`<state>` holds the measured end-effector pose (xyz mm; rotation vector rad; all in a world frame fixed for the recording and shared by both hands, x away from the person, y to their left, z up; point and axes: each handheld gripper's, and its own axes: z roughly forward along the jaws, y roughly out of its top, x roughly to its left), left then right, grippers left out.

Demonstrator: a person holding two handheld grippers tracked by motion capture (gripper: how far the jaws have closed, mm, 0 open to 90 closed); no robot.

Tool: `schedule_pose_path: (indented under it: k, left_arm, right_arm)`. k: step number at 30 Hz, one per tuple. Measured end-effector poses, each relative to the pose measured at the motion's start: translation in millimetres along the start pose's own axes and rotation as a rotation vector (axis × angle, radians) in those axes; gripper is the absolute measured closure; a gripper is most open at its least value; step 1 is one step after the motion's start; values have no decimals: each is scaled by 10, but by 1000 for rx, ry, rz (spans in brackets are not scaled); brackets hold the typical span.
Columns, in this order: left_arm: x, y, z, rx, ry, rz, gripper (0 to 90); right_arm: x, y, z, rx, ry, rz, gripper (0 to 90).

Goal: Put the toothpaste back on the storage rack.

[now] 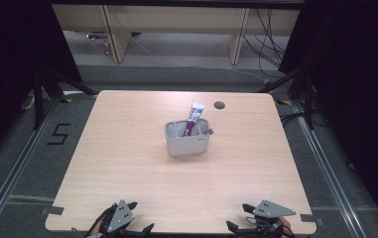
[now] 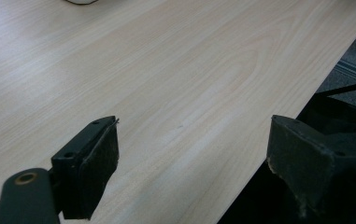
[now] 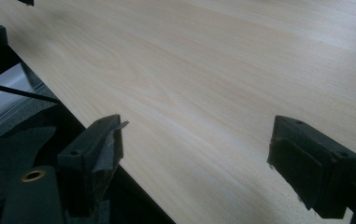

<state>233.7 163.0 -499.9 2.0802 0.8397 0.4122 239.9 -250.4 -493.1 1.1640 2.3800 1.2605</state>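
Surface: pale wood-grain surface (image 1: 127, 163) in a dark-curtained bay, grey floor around it, a floor marking "5" (image 1: 59, 134) to the left, and a small round port (image 1: 220, 105) near the far edge.
Holder: grey holder (image 1: 187, 143) near the middle of the surface, a little toward the far side, standing upright; it seems to be divided into compartments, though the partitions are too small to count.
Tube: white and purple tube (image 1: 193, 118) standing inside the holder, leaning slightly, its top rising above the rim. It looks like toothpaste, but the print is too small to read.
Left gripper: left gripper (image 1: 132, 218) at the near edge of the surface, on the left, well apart from the holder. In the left gripper view the fingers (image 2: 89, 172) are spread wide with bare wood between them and nothing held.
Right gripper: right gripper (image 1: 238, 218) at the near edge, on the right, also well apart from the holder. In the right gripper view its fingers (image 3: 94, 161) are parted, with nothing between them.
Progress: judging by the layout, the tube already sits in the holder and both grippers rest at the near edge with nothing in them, so this is either a finished placement or a removal not yet begun; the pictures cannot settle which.
Left to do: if the tube is to come out, a reach across to the holder is needed.
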Motion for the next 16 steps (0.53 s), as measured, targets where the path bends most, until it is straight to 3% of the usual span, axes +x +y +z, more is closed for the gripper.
schedule_pose_path:
  k: [5,6,7,9,16]
  left_arm:
    - [-17,-1,12,-8,-8,-9,164]
    - [-2,3,-1,13,0,13,164]
    - [-20,1,7,-5,-5,-9,164]
    - [-17,-2,13,-12,-5,-10,164]
    - [-14,3,7,10,-5,3,164]
  right_arm:
    - [3,0,0,0,1,1,183]
    - [3,0,3,1,7,2,182]
    - [9,2,0,4,6,9,182]
    - [5,0,3,5,2,2,182]
    - [-1,-3,3,4,-1,-2,181]
